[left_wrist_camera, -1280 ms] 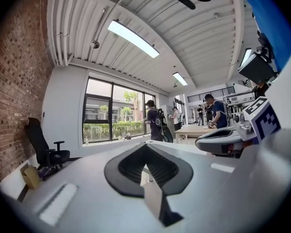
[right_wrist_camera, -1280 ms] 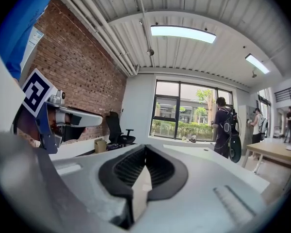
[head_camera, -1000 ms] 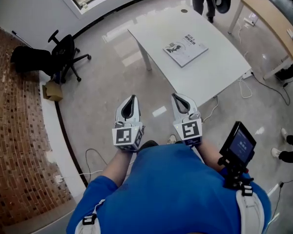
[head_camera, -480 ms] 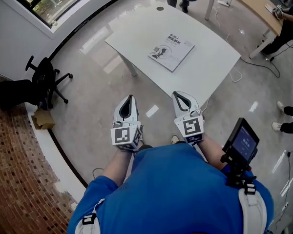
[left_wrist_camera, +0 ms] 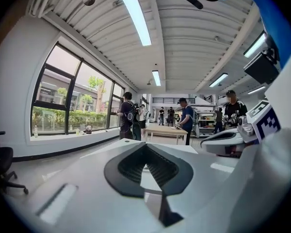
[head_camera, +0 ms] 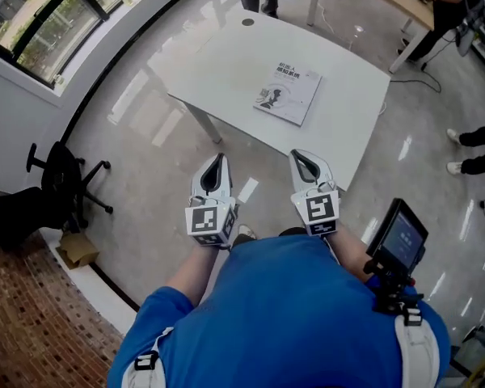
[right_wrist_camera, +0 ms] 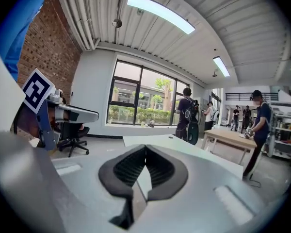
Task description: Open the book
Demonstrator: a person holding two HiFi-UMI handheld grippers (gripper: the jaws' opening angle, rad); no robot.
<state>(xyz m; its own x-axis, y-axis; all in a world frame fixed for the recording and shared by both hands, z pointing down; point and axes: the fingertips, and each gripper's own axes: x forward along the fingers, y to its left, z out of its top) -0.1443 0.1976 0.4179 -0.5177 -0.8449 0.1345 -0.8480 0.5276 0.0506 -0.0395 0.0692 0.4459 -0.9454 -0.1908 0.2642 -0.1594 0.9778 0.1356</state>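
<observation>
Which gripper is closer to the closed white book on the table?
Right. The right gripper is short of the white book, nearly in line; the left gripper is farther left.

**Wearer turns toward the table**

The white table (head_camera: 347,136) now fills more of the head view. Its near edge runs just ahead of the left gripper (head_camera: 217,160) and right gripper (head_camera: 301,155). The office chair (head_camera: 61,186) and brick wall (head_camera: 24,330) have slid to the lower left.
</observation>
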